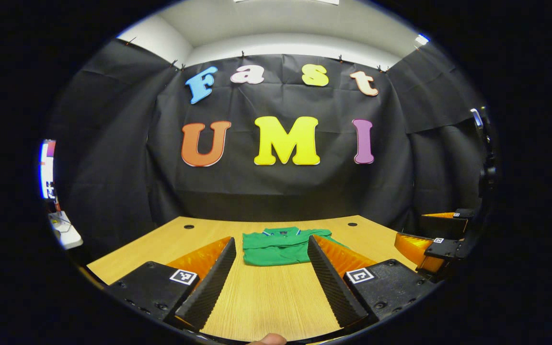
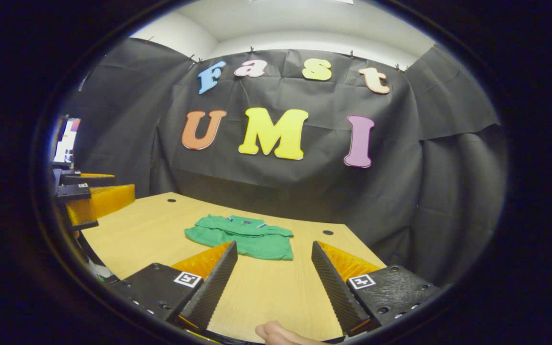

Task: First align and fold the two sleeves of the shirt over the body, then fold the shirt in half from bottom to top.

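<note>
A green polo shirt [image 1: 276,249] lies on the wooden table [image 1: 266,297] in a compact folded shape, collar toward the back wall. My left gripper [image 1: 271,239] is open, held low over the near part of the table, and the shirt sits beyond its fingertips. In the right gripper view the shirt [image 2: 242,237] lies ahead and slightly left of my right gripper [image 2: 274,244], which is open with nothing between its fingers. Each gripper appears at the edge of the other's view: the right gripper [image 1: 409,227] at far right, the left gripper [image 2: 123,184] at far left.
Two round cable holes [image 1: 189,226] [image 1: 352,224] mark the table's back edge by the black cloth wall. A person's fingertip [image 2: 276,333] shows at the bottom. A white object [image 1: 63,230] sits off the table's left side.
</note>
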